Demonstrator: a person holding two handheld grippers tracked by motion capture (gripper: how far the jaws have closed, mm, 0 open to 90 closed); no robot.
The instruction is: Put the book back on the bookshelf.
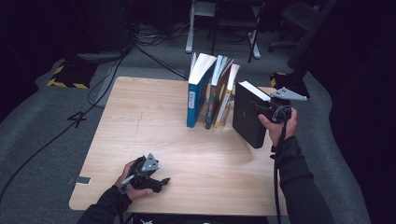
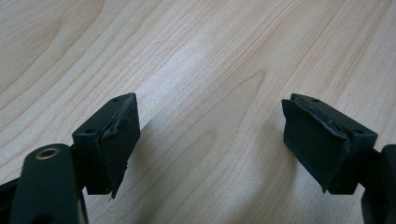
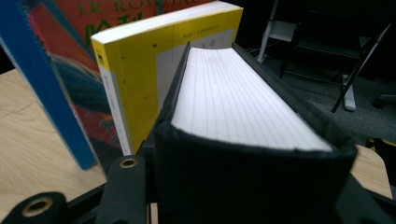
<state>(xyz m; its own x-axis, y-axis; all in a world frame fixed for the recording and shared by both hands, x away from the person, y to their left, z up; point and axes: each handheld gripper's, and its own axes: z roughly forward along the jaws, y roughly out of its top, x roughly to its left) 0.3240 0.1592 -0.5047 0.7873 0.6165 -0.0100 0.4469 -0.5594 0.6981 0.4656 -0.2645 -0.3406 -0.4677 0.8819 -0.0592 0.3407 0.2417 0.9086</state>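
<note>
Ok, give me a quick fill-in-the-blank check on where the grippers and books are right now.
1. The right gripper is shut on the ____ book.
2. The left gripper hangs over bare table with its jaws ____.
3. In the right gripper view, the book nearest the held one has a ____ cover.
4. The row of standing books begins at its left end with a ____ one.

Missing words: black; open; yellow; blue

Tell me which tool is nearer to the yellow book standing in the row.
Right. The right tool, clamped on the black book, is just beside the yellow book. The left tool rests open at the table's near edge, far away.
</note>
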